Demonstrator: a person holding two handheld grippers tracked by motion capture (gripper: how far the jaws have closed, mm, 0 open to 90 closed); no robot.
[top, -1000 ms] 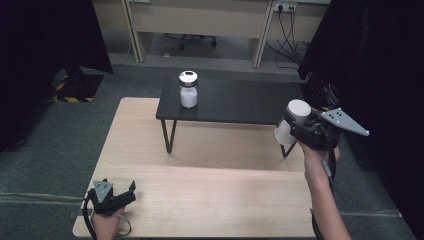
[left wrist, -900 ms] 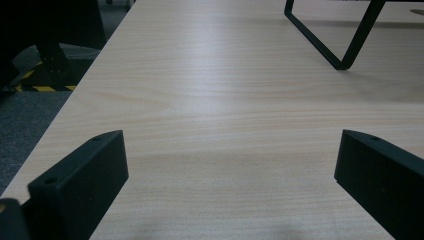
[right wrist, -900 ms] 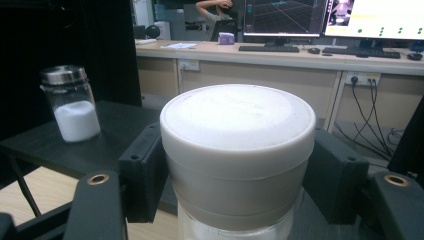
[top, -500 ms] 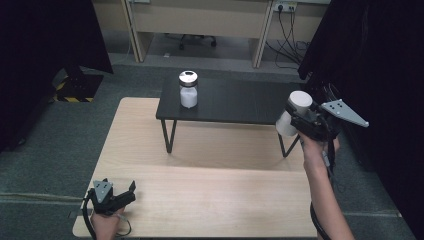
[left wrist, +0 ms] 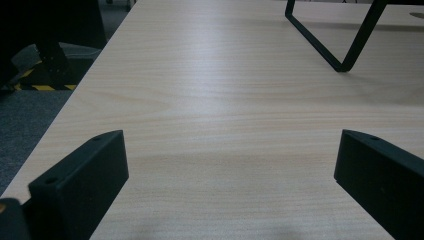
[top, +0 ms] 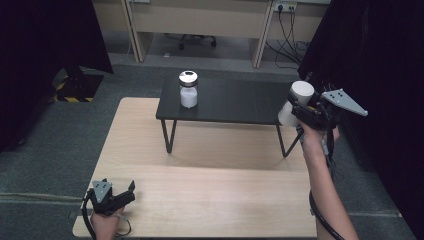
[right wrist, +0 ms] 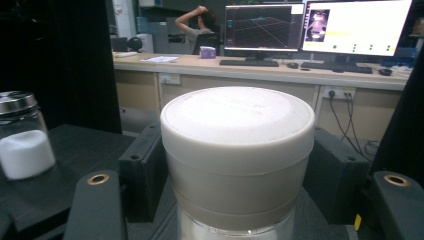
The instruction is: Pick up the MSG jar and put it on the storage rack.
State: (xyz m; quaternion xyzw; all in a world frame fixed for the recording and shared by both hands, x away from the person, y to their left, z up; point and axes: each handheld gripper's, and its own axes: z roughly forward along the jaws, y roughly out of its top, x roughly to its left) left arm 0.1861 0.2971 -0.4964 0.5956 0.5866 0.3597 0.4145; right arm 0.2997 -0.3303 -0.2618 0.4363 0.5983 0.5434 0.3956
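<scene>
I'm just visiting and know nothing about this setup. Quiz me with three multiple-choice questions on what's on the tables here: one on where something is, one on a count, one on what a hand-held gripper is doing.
1. Where does the glass jar with the metal lid stand?
A. On the black table, near its left end
B. On the light wooden table
C. On the floor

2. How many jars are in the scene?
A. One
B. Two
C. Four

3. What is the right hand-held gripper doing?
A. Lying open on the wooden table
B. Holding a white-capped jar between its jaws
C. Gripping a table leg

Answers: 1 A, the high view shows it on the black top's left part. 2 B, one stands on the black table and one is held. 3 B, the right gripper view shows the jaws on either side of the jar's cap.
</scene>
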